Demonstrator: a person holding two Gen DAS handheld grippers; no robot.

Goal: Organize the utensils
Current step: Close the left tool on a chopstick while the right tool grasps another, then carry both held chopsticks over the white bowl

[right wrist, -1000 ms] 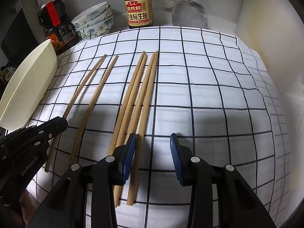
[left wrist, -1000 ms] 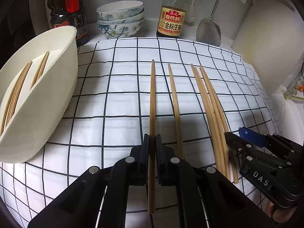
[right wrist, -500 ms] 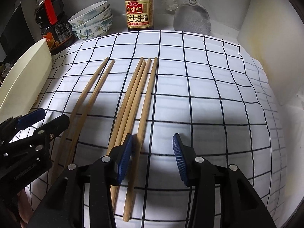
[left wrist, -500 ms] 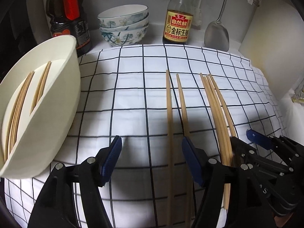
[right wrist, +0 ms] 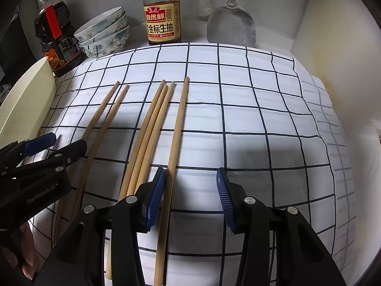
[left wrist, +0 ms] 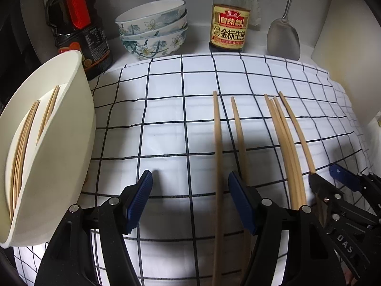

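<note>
- Your left gripper (left wrist: 189, 199) had clamped one chopstick a second ago; now its fingers were released and wide apart, nothing between them.
- That chopstick (left wrist: 218, 166) was back on the checked cloth (left wrist: 166, 109), lying just inside the left gripper's right-hand finger; it didn't look gripped.
- The left gripper had also shifted toward the cream holder (left wrist: 59, 143), so the loose sticks now sat further right in its view.
- Meaning for the task: that pick was dropped, so that stick remained to be moved.
- Your right gripper (right wrist: 190, 196) had its fingers parted and clamping nothing; the rightmost chopstick (right wrist: 176, 147) ran between them, hard against the left-hand pad (right wrist: 156, 196).
- Whether that pad actually touched the stick was hard to tell from the wrist view.
- Six loose chopsticks lay on the surface: a pair (right wrist: 102, 124), a tight bundle of three (right wrist: 147, 131), and that single one.
- Container: the holder lay tipped on its side at the left edge of the cloth, with several chopsticks (left wrist: 21, 147) already inside, in two groups.
- The stacked floral bowls (left wrist: 153, 28) at the back showed nothing inside from here.
</note>
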